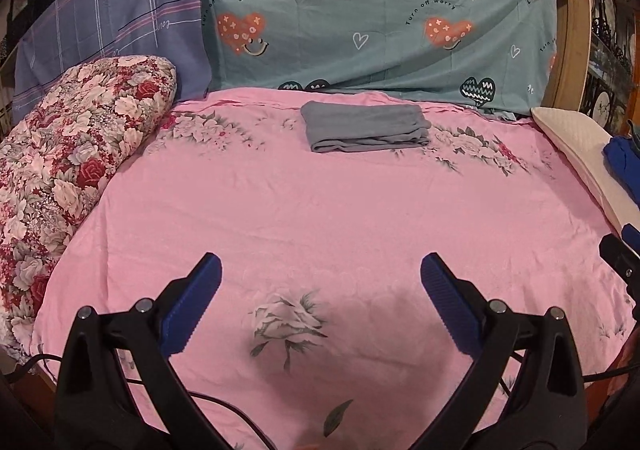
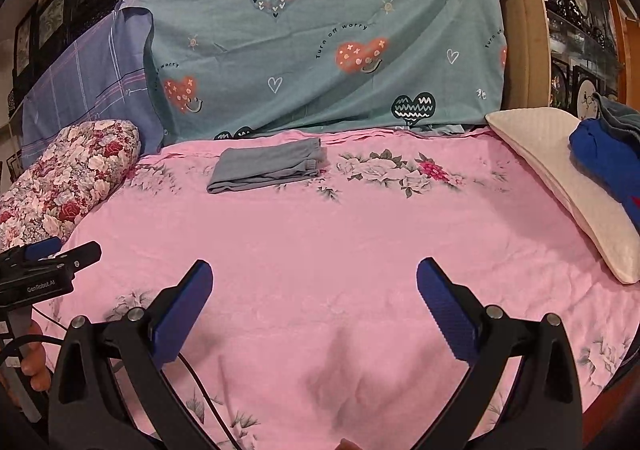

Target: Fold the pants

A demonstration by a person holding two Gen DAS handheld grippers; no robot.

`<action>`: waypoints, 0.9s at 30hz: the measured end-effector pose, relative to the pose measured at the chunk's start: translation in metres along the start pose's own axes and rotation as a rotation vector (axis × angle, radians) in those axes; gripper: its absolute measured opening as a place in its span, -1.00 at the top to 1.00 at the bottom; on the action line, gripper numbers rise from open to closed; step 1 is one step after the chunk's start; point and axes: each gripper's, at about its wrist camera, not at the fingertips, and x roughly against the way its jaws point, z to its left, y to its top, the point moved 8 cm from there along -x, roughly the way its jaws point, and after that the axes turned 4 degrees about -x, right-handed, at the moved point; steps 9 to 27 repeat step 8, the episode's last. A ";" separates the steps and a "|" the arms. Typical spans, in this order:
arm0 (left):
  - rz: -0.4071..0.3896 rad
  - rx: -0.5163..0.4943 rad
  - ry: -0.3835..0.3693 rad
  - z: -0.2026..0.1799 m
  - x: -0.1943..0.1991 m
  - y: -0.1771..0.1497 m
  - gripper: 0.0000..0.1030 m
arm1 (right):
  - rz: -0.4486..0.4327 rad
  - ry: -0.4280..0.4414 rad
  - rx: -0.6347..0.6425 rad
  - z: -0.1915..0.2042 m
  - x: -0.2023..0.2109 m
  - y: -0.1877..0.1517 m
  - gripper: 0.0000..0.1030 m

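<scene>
Both tools are empty with fingers spread wide: left gripper (image 1: 320,282), right gripper (image 2: 314,286). Both hang over bare pink bedsheet (image 1: 320,210) at the near edge of the bed.

The grey pants (image 1: 365,126) sit at the far side, already a compact rectangle with layered edges, just short of the teal heart-print sheet (image 1: 380,10). They look folded, so my read is this pair is done or close to it.

Risks from here:
- If you go back in for another fold, a pinch on the top layer only peels the stack open. Take all layers at the edge.
- The pants lie on loose sheet. Bite too deep and you drag pink fabric along, which skews the fold.
- Long reach across the bed: your cables (image 2: 200,378) trail over the near sheet and can snag or rumple it.
- The blue garment (image 2: 604,166) rests on the white pillow (image 2: 560,178) at your right; a wide right-hand swing could knock it down. Can't tell whether it's pants.
</scene>
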 end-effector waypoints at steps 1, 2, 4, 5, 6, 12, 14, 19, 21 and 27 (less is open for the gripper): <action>0.003 -0.003 -0.005 -0.001 -0.001 0.000 -0.96 | 0.002 0.003 0.000 0.001 -0.001 0.000 -0.97; 0.008 -0.001 -0.007 -0.001 -0.002 0.000 -0.96 | 0.004 0.004 0.001 0.001 -0.001 -0.001 -0.97; 0.014 0.008 -0.005 0.002 -0.005 0.000 -0.96 | 0.005 0.006 0.004 0.002 -0.003 -0.001 -0.97; 0.016 0.014 0.000 0.004 -0.006 0.000 -0.96 | 0.006 0.007 0.005 0.002 -0.003 -0.001 -0.97; 0.018 0.018 0.002 0.006 -0.006 0.000 -0.96 | 0.006 0.007 0.006 0.002 -0.003 -0.001 -0.97; 0.022 0.022 0.010 0.008 -0.009 0.000 -0.96 | 0.005 0.006 0.004 0.001 -0.004 -0.001 -0.97; 0.022 0.022 0.010 0.008 -0.009 0.000 -0.96 | 0.005 0.006 0.004 0.001 -0.004 -0.001 -0.97; 0.022 0.022 0.010 0.008 -0.009 0.000 -0.96 | 0.005 0.006 0.004 0.001 -0.004 -0.001 -0.97; 0.022 0.022 0.010 0.008 -0.009 0.000 -0.96 | 0.005 0.006 0.004 0.001 -0.004 -0.001 -0.97; 0.022 0.022 0.010 0.008 -0.009 0.000 -0.96 | 0.005 0.006 0.004 0.001 -0.004 -0.001 -0.97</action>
